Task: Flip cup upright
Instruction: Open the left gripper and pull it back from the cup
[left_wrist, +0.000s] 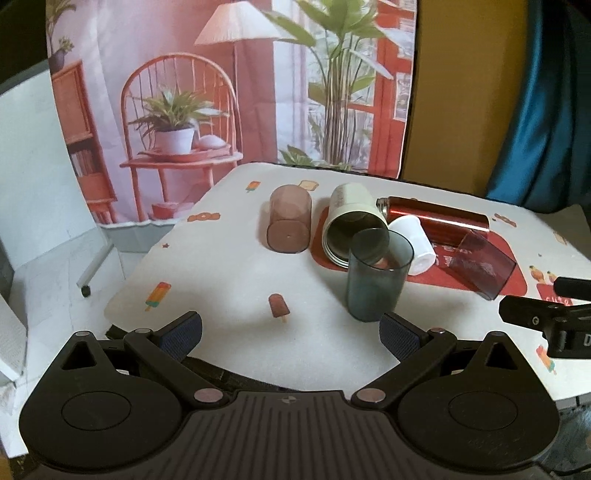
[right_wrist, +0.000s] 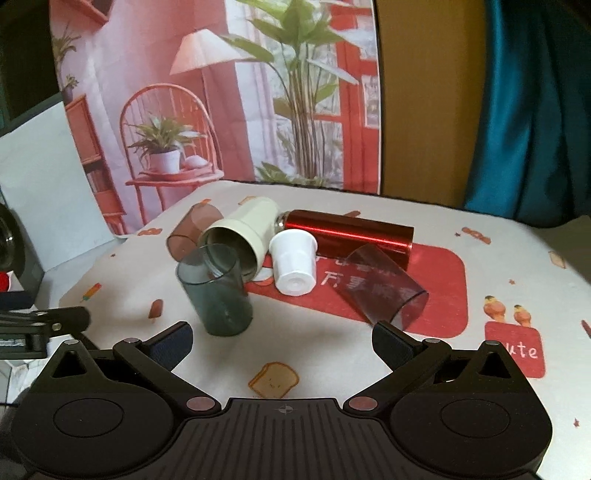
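A dark teal see-through cup (left_wrist: 376, 277) (right_wrist: 216, 291) stands upright on the table, mouth up. Behind it lie a cream cup (left_wrist: 349, 221) (right_wrist: 240, 232) on its side, a brown see-through cup (left_wrist: 290, 223) (right_wrist: 192, 229), a red metal bottle (left_wrist: 439, 218) (right_wrist: 351, 234) and a purple see-through cup (left_wrist: 482, 266) (right_wrist: 384, 288). A small white cup (left_wrist: 413, 242) (right_wrist: 293, 264) lies tipped with its base toward me. My left gripper (left_wrist: 291, 334) is open and empty, just short of the teal cup. My right gripper (right_wrist: 282, 341) is open and empty, between the teal and purple cups.
The table (left_wrist: 229, 273) has a white cloth with ice-cream prints and a red mat (right_wrist: 439, 280) under several cups. A printed backdrop (left_wrist: 221, 92) hangs behind. The right gripper's body (left_wrist: 546, 317) shows at the left view's right edge. The table's left edge drops off.
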